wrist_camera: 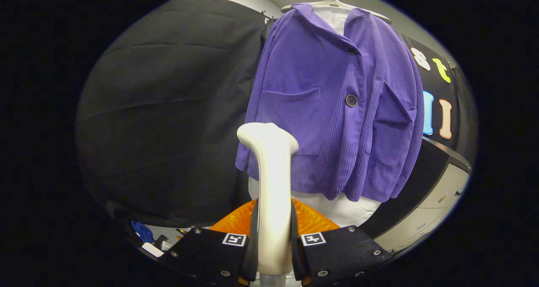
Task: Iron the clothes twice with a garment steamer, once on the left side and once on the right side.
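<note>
Here the gripper (273, 253) squeezes the smooth white steamer (271, 186) between both fingers. Its bent round head sits just in front of the purple ribbed jacket (328, 106), which hangs on a white hanger (334, 3).

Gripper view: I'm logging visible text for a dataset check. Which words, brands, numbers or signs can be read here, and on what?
Purple corduroy jacket: no text.
White plastic garment steamer, gripped between the tool's fingers: no text.
Square black-and-white markers on the tool: coded patterns, not words.
Small objects beside the tool: too small to read.
</note>
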`<act>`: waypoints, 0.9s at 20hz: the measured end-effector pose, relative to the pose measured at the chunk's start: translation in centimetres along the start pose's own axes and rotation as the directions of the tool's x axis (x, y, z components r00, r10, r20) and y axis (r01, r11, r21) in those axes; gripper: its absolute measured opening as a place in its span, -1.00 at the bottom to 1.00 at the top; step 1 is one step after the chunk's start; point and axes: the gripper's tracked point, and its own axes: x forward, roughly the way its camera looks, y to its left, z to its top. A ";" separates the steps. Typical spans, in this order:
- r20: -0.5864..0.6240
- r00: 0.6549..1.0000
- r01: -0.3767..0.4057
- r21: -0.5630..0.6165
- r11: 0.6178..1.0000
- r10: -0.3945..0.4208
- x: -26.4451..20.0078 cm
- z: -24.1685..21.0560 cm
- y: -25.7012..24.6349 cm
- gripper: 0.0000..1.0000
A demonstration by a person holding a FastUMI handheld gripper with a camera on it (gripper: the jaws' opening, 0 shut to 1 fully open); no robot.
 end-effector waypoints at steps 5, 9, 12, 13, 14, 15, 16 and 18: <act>-0.089 0.996 -0.021 -0.004 1.000 0.021 0.9 -3.5 0.8 -0.35; -0.164 0.986 -0.023 -0.001 1.000 0.023 0.4 -7.9 0.9 -0.34; -0.222 0.975 -0.030 0.011 0.999 0.032 -0.2 -10.6 0.9 -0.34; -0.232 0.972 -0.029 0.021 0.999 0.033 -0.6 -11.3 0.9 -0.34; -0.239 0.971 -0.026 0.029 0.999 0.032 -1.0 -11.8 0.7 -0.34; -0.240 0.970 -0.021 0.038 0.999 0.030 -1.6 -12.1 0.5 -0.34; -0.241 0.970 -0.014 0.050 0.999 0.026 -2.3 -12.3 0.1 -0.34; -0.228 0.974 0.005 0.087 0.996 0.015 -3.9 -12.0 -0.7 -0.34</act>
